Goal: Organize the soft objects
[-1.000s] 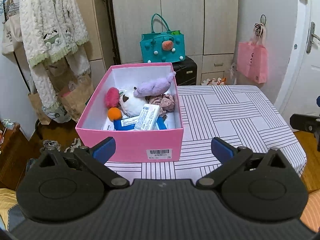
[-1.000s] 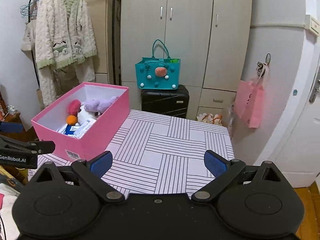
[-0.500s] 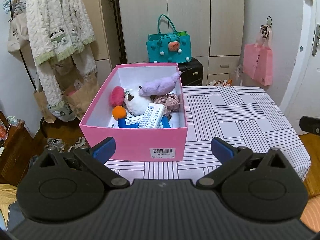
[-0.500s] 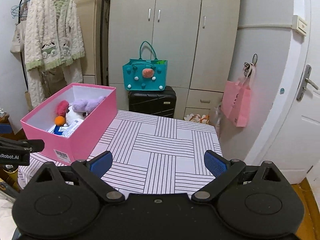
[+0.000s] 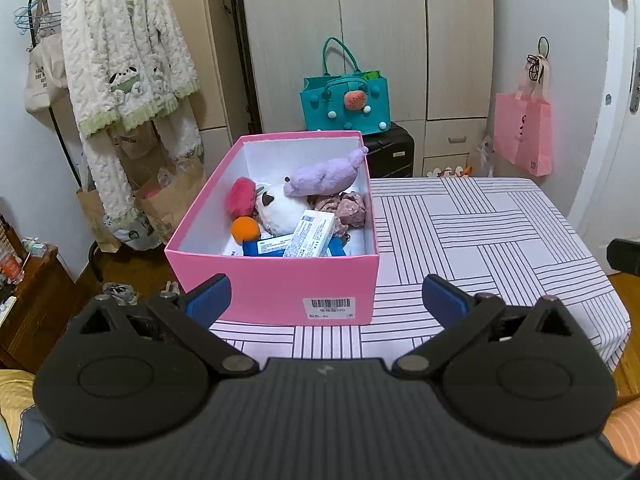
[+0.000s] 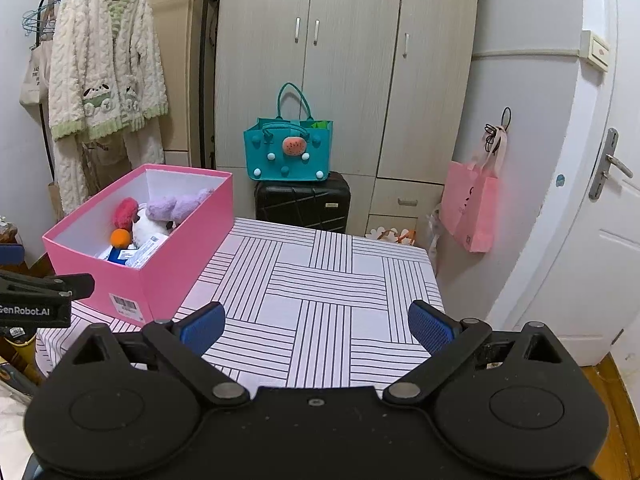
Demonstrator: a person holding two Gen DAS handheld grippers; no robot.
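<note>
A pink box stands on the left part of a striped table. It holds a purple plush, a white plush, a pink pom, an orange ball, a pinkish scrunchie and blue-white packets. My left gripper is open and empty, in front of the box. My right gripper is open and empty over the table's near edge; the box is to its left.
A teal bag sits on a black suitcase behind the table. A pink bag hangs on the right wall by a white door. A fluffy robe hangs at left. Wardrobes stand at the back.
Both grippers have drawn back and risen a little from the table, so the box looks smaller and farther. Both stay open and empty. The box contents have not moved.
</note>
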